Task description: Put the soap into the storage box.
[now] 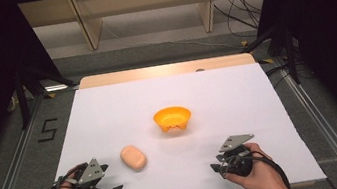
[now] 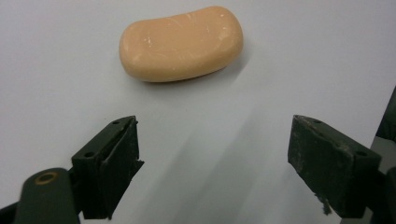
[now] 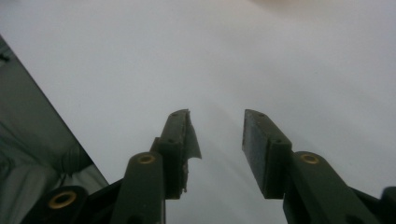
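Near the table's (image 1: pixel 107 103) front-left corner, your left gripper (image 1: pixel 103 184) is gaping, jaws empty, facing the soap (image 1: pixel 133 157) lying just ahead. You're risking a slick bar squirting out if pinched off-center. Right gripper (image 1: pixel 223 161) is idling, jaws parted, holding nothing.

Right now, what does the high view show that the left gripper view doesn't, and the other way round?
High view alone: the orange bowl mid-table, the right gripper near the front edge, both of the person's hands, and the floor and shelving beyond.

Left gripper view alone: a close look along the left gripper, its jaws wide apart with nothing between them, and faint scuffs on the soap's surface.

Shared: the peach soap bar lying on the white table, just ahead of the left gripper and untouched.
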`<action>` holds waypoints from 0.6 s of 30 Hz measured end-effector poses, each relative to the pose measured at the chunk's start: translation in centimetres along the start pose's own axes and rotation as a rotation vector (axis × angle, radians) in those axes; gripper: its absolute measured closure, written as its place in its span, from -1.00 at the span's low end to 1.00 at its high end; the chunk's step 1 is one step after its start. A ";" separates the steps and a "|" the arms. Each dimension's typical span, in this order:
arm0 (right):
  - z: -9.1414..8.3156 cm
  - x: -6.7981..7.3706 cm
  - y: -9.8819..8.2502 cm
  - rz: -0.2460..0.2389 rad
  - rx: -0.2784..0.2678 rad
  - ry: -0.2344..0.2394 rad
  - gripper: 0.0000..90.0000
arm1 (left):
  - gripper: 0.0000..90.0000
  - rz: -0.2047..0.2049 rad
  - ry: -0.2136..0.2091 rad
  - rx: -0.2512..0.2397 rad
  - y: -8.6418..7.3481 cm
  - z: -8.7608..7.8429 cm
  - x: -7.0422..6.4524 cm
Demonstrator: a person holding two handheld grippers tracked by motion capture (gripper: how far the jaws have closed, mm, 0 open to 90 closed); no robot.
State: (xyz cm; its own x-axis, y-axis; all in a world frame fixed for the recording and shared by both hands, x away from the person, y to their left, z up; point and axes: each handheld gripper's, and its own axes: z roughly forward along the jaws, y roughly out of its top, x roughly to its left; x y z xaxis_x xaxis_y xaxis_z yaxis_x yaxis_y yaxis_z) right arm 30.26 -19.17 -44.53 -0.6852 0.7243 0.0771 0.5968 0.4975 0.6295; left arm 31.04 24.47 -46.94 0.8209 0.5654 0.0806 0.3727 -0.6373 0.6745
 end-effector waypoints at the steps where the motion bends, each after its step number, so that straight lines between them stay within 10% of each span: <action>1: -0.3 0.0 -0.2 0.031 -0.006 0.003 0.30 | -0.65 0.001 -0.004 -0.012 0.1 0.0 0.0; 10: -1.0 -0.3 -0.6 0.049 -0.127 -0.034 0.11 | -0.66 0.028 -0.039 -0.037 1.4 0.0 0.3; 14: -1.0 -0.5 -0.7 0.045 -0.098 -0.045 0.14 | -0.66 0.094 -0.063 -0.011 2.4 0.0 0.6; 18: -1.0 -0.8 -1.0 0.045 -0.089 -0.035 0.14 | -0.65 0.248 -0.103 0.062 3.7 0.4 1.0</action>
State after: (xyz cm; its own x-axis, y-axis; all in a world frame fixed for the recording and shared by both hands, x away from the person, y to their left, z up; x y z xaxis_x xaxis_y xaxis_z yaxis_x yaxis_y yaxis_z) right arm 29.78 -20.69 -44.40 -0.6427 0.7618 0.0806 0.5858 0.4209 0.6926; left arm 33.38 22.48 -44.63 0.9289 0.3338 0.1602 0.1782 -0.7822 0.5970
